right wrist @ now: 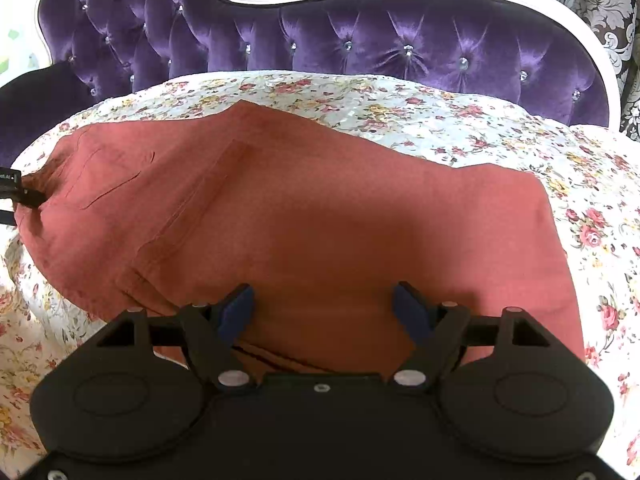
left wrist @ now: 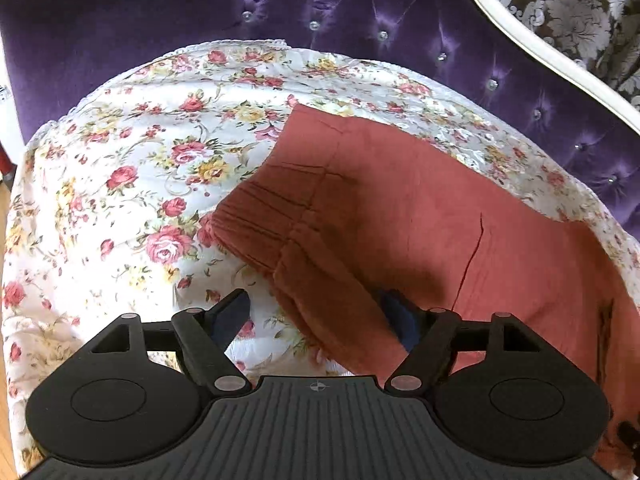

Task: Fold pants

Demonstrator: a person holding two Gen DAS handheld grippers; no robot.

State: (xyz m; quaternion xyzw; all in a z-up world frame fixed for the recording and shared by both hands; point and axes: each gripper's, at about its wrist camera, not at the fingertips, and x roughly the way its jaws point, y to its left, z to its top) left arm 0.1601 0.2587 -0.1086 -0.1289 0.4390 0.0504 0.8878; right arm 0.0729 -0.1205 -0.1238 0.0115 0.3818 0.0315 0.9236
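The bed [right wrist: 460, 128], under its flowered cover, fills both views, with the tufted purple headboard [right wrist: 360, 40] across 12 o'clock. On it lie the pants [right wrist: 320, 208], rust red, spread flat over the middle of the cover and apparently already doubled leg on leg, though the layers cannot be counted. In the right wrist view their long axis runs from about 9 o'clock to 3 o'clock: the gathered waistband end points to 9, and a squarer cut edge sits toward 3. In the left wrist view the waistband [left wrist: 260, 216] sits near centre with its ridged elastic facing 9 o'clock and the cloth running off to 4. The left gripper [left wrist: 320, 316] straddles the near waistband edge, its jaws standing wide apart; cloth lies between them and covers the right finger, but nothing is pinched. The right gripper [right wrist: 323, 308] hangs over the near long edge at 6 o'clock, jaws likewise wide and clamped on nothing, blue pads [right wrist: 238, 312] clear of the cloth. The step in hand looks like lining up for the next fold, probably carrying one end over the other. That would call for both grippers to settle on the same end, close through all layers, and lift evenly so the fabric does not drag or skew.
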